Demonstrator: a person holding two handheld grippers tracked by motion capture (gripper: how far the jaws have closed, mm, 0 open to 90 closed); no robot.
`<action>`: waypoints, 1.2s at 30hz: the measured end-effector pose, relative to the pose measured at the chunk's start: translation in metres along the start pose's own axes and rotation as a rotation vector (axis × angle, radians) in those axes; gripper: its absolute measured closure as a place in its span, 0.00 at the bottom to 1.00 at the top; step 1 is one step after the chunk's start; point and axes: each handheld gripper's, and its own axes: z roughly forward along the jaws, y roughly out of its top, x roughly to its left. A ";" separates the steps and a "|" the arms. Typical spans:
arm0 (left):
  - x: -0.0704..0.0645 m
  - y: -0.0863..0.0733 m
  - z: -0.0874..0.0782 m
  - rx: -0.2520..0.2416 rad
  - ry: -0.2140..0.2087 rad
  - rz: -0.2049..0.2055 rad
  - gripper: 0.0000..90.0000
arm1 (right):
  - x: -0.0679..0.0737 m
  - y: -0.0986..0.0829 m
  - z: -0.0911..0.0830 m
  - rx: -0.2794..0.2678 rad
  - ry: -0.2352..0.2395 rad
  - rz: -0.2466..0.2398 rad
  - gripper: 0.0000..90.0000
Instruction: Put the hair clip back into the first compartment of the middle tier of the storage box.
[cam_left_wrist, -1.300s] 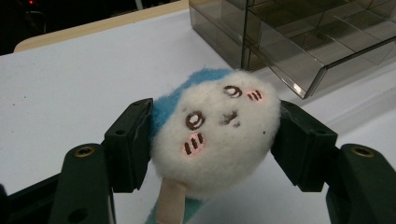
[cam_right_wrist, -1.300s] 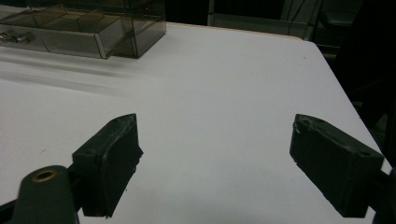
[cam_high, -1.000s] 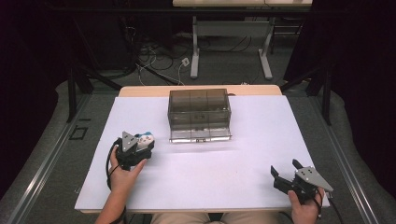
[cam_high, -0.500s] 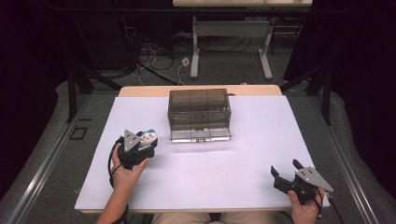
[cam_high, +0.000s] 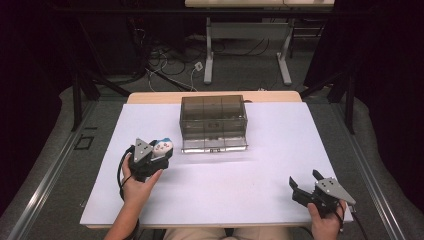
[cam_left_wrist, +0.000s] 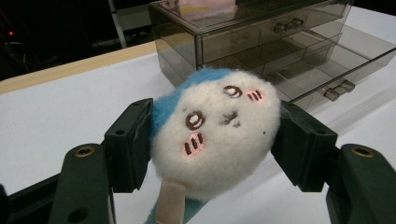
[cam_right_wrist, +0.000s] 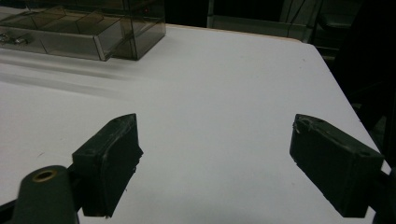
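the left tool (cam_high: 159, 152) is clamped on a small plush toy (cam_left_wrist: 215, 135), white-faced with a blue top, one black jaw pressing each side of it. it hangs a little above the white table (cam_high: 250, 175), just to the left of the smoky clear drawer box (cam_high: 213, 120) and slightly nearer the person. the box's bottom drawer (cam_left_wrist: 336, 60) stands pulled out, its dividers showing. the right tool (cam_high: 306, 186) sits well off from the box, near the table's front right corner, its jaws spread wide apart with nothing between them.
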 end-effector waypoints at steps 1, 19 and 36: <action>-0.001 0.001 -0.001 -0.003 -0.002 0.000 0.38 | 0.000 0.000 0.000 0.001 0.003 0.001 0.17; -0.003 0.019 0.004 0.026 -0.026 0.024 0.38 | 0.004 0.002 0.002 -0.001 0.016 -0.009 0.17; 0.001 0.047 0.006 0.081 -0.055 0.041 0.37 | 0.002 0.002 0.002 -0.001 0.010 0.004 0.17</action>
